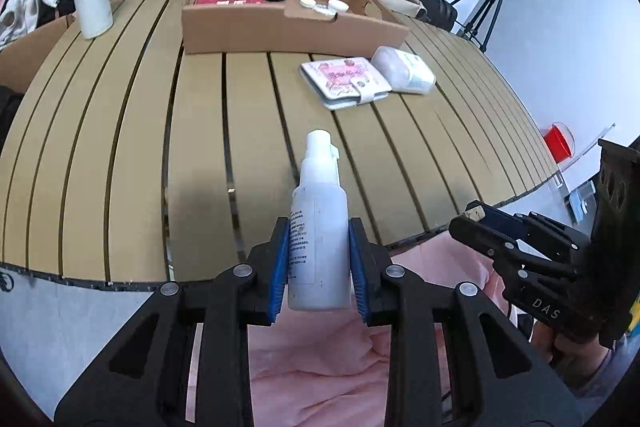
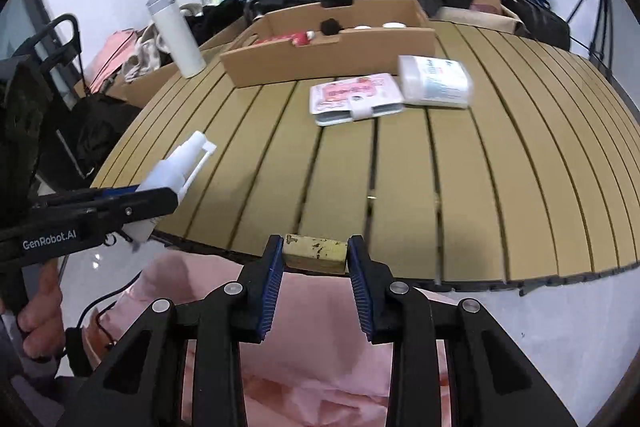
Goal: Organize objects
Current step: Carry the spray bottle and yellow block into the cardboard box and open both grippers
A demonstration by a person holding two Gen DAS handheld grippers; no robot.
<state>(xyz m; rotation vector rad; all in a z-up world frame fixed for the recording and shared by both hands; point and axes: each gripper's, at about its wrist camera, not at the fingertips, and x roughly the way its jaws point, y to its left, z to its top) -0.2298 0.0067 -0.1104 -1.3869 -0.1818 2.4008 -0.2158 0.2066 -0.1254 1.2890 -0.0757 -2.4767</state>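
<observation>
Spray bottle (image 1: 318,227), nozzle pointing ahead toward the cardboard box (image 1: 280,27), is riding clamped in my left gripper (image 1: 319,263); my right gripper (image 2: 315,267) is pinching a small yellowish block (image 2: 315,253).

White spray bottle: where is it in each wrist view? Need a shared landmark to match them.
Left wrist view: spray bottle at lower centre, clamped between the blue pads of the left hand-held gripper, nozzle pointing up toward the table.
Right wrist view: same bottle at left edge, sticking out of the left hand-held gripper, tilted up to the right.
Shared landmark: the pink wallet beside the white packet, in front of the cardboard tray.
</observation>
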